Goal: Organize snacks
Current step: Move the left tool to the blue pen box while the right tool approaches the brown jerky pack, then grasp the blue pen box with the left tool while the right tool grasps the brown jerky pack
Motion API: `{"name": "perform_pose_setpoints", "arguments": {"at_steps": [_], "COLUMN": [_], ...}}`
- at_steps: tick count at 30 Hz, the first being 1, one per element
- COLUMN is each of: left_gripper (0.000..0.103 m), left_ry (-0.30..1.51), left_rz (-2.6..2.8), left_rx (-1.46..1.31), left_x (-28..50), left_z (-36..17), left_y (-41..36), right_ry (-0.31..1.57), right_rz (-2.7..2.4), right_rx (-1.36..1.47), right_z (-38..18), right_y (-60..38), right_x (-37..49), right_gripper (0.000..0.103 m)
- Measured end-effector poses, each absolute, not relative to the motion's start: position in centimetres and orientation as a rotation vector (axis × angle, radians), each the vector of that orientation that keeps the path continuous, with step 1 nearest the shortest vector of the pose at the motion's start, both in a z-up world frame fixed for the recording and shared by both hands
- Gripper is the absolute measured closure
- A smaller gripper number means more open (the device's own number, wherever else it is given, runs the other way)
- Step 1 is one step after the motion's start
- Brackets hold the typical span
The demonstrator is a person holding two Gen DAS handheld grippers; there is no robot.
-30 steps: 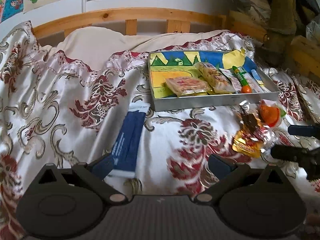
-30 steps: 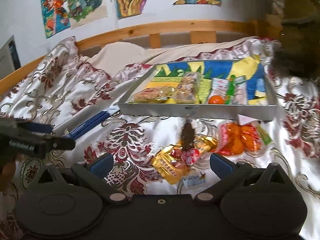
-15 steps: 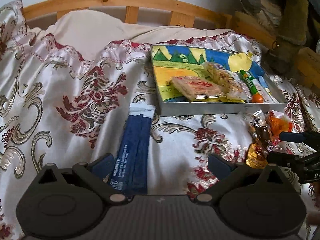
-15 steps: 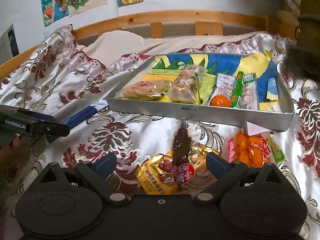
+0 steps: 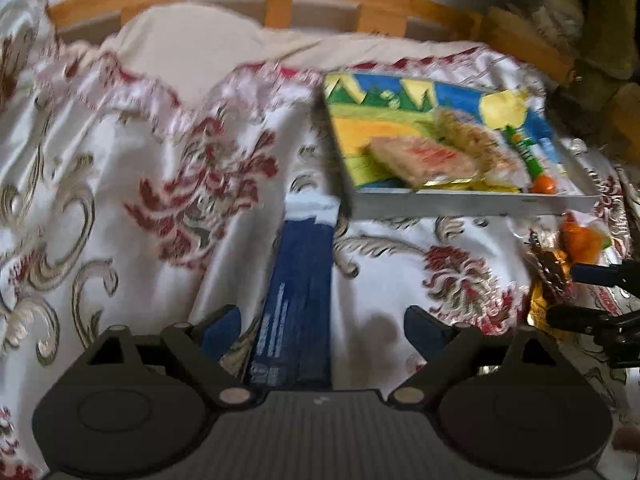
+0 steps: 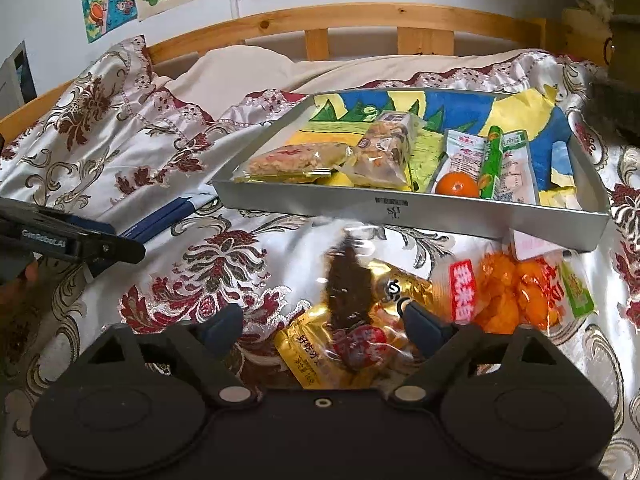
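Observation:
A silver tray (image 6: 400, 208) (image 5: 472, 202) on the bed holds several snack packs, a green tube and an orange. A long dark blue packet (image 5: 300, 300) (image 6: 160, 220) lies on the quilt left of the tray; my left gripper (image 5: 322, 330) is open with its fingers on either side of the packet's near end. My right gripper (image 6: 324, 328) is open over a gold snack bag (image 6: 320, 344) with a dark snack piece (image 6: 348, 288) on top. A bag of orange snacks (image 6: 512, 296) lies to its right.
The floral satin quilt (image 6: 120, 152) covers the bed, with a cream pillow (image 6: 240, 68) and a wooden headboard (image 6: 360, 20) behind. Dark clutter (image 5: 600, 40) stands at the right beyond the tray. The left gripper's fingers show in the right wrist view (image 6: 80, 240).
My left gripper has moved forward and right until the blue packet lies between its fingers. My right gripper has moved down closer over the gold bag. Both stayed open.

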State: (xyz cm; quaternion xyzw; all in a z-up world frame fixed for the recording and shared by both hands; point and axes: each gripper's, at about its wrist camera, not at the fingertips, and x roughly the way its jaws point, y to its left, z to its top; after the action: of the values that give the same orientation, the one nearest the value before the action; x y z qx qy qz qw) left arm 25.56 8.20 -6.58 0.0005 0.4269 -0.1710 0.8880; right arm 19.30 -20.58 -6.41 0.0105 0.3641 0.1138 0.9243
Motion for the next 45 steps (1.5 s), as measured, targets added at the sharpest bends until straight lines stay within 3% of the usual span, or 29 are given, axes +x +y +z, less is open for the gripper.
{"name": "perform_pose_setpoints", "arguments": {"at_steps": [2, 4, 5, 10, 20, 25, 27, 28, 33, 45], "left_gripper": [0.029, 0.036, 0.042, 0.052, 0.052, 0.032, 0.033, 0.034, 0.059, 0.061], "left_ry": [0.934, 0.932, 0.935, 0.951, 0.964, 0.944, 0.944, 0.94, 0.925, 0.965], "left_rz": [-0.345, -0.335, -0.334, -0.345, -0.379, -0.341, -0.334, -0.332, -0.32, -0.355], "left_rx": [-0.031, -0.046, -0.051, -0.076, -0.019, -0.061, -0.086, -0.085, -0.061, -0.048], "left_x": [26.0, 26.0, 26.0, 25.8, 24.6, 25.1, 25.2, 25.2, 24.9, 21.4], "left_z": [-7.1, -7.2, -7.1, -6.8, -6.3, -6.6, -6.8, -6.8, -6.7, -5.8], "left_y": [8.5, 8.8, 8.9, 8.9, 6.7, 7.1, 7.3, 7.3, 7.0, 5.7], "right_ry": [0.751, 0.761, 0.758, 0.755, 0.784, 0.802, 0.799, 0.8, 0.8, 0.809], "right_rz": [0.223, 0.212, 0.203, 0.194, 0.246, 0.279, 0.284, 0.285, 0.287, 0.294], "right_rx": [0.013, 0.007, -0.003, -0.039, -0.043, -0.044, -0.056, -0.062, -0.098, -0.064], "right_z": [-6.6, -6.8, -6.9, -7.0, -7.1, -7.4, -7.5, -7.5, -7.7, -7.0], "right_y": [-20.4, -20.3, -20.1, -19.6, -18.4, -17.6, -17.1, -17.0, -16.4, -16.3], "right_x": [19.2, 19.1, 19.0, 18.7, 17.6, 17.3, 17.2, 17.2, 17.0, 16.1], "right_gripper": [0.033, 0.039, 0.04, 0.042, 0.048, 0.046, 0.046, 0.046, 0.053, 0.053]}}
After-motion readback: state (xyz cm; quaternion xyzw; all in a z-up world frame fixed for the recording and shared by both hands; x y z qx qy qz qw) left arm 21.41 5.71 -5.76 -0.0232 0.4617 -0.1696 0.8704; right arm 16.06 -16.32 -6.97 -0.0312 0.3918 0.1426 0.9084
